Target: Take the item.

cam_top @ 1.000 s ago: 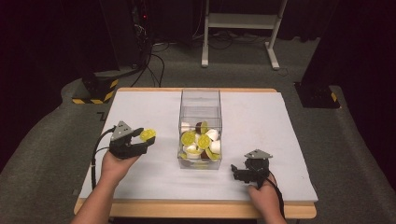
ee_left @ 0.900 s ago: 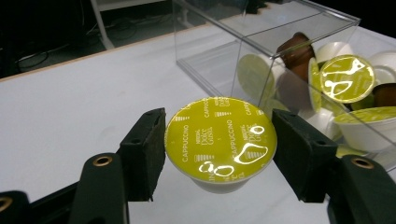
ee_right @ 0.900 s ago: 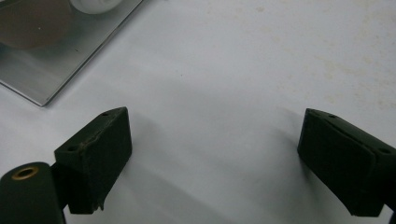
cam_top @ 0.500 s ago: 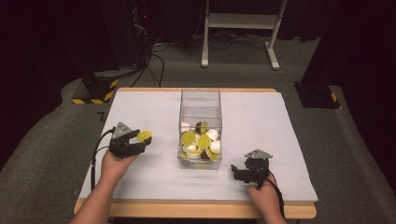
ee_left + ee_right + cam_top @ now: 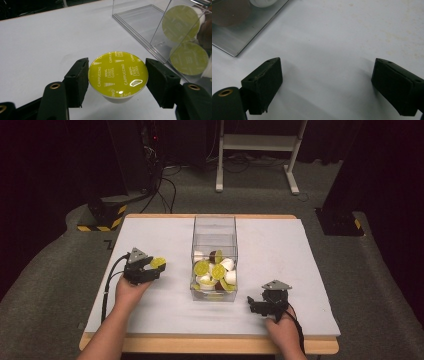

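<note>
While the right gripper rests low at the near right part of the counter, its 2 jaws stand wide apart with nothing but bare white surface between them, as the right gripper view shows. A corner of the clear box's base sits at the upper left of that view.

Farther in and on the other side, the left gripper is clenched on a coffee capsule; in the left gripper view each black pad presses against the rim on either side of the glossy yellow-green lid, which is printed "CAPPUCCINO" and faces up, with the white cup body below it. The capsule is held just above the counter, left of the clear box and apart from it.

Beyond, at the middle of the counter, the clear box stands upright and holds a heap of capsules, some with yellow-green lids, some white, 1 or 2 brown. Past the counter's far edge lie black cables on the floor and a white frame.
</note>
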`<state>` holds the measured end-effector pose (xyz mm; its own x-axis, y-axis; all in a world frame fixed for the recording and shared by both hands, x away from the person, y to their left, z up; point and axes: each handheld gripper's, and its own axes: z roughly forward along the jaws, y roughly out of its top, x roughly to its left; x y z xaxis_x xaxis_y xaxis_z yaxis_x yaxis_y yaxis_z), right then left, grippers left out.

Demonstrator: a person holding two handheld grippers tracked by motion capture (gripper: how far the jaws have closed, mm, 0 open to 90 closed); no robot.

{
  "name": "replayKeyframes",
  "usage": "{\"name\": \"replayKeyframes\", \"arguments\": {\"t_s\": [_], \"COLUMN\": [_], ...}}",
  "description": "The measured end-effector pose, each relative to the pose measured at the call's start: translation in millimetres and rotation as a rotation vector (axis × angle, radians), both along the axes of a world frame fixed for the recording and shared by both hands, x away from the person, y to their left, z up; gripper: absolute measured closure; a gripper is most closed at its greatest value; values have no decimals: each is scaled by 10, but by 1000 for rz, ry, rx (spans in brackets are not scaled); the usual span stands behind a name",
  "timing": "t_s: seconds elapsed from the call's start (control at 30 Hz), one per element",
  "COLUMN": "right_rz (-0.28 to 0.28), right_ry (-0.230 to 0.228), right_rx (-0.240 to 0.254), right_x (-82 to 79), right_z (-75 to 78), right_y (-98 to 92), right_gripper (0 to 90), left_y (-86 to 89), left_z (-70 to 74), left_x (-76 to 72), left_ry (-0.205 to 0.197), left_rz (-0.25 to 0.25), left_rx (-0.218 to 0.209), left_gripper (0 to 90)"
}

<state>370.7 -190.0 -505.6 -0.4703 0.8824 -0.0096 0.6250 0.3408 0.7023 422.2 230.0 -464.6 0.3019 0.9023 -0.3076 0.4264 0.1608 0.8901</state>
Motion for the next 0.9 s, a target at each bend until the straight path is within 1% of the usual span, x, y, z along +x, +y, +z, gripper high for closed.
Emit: {"name": "replayKeyframes", "arguments": {"t_s": [0.1,0.17,0.2,0.27,0.3,0.37,0.43,0.5,0.57,0.67,0.7,0.73,0.8,0.83,0.87,0.9], "right_rz": [0,1,0,0,0,1,0,1,0,1,1,0,0,0,0,0], "right_ry": [0,1,0,0,0,1,0,1,0,1,1,0,0,0,0,0], "right_rx": [0,0,0,0,0,0,0,0,0,0,0,0,0,0,0,0], "right_x": [0,0,0,0,0,0,0,0,0,0,0,0,0,0,-1,-1], "right_z": [0,0,0,0,0,0,0,0,0,0,0,0,0,0,0,0], "right_y": [0,0,0,0,0,0,0,0,0,0,0,0,0,0,1,1], "right_gripper": [100,100,100,100,100,100,100,100,100,100,100,100,100,100,100,100], "left_y": [-27,-40,-56,-66,-78,-85,-88,-107,-113,-124,-127,-140,-146,-159,-159,-167], "left_z": [-42,-72,-95,-128,-140,-170,-197,-223,-248,-273,-278,-288,-308,-317,-327,-336], "left_x": [64,100,126,159,172,196,208,223,234,250,255,266,275,281,285,286], "left_ry": [12,17,16,27,22,32,37,42,51,61,61,56,62,58,62,64], "left_rz": [3,3,11,6,14,14,14,23,24,27,29,35,31,40,34,37], "left_rx": [19,28,28,44,36,37,53,46,56,57,57,46,62,54,62,61], "left_gripper": [381,381,381,381,381,381,381,381,381,381,381,381,381,381,381,380]}}
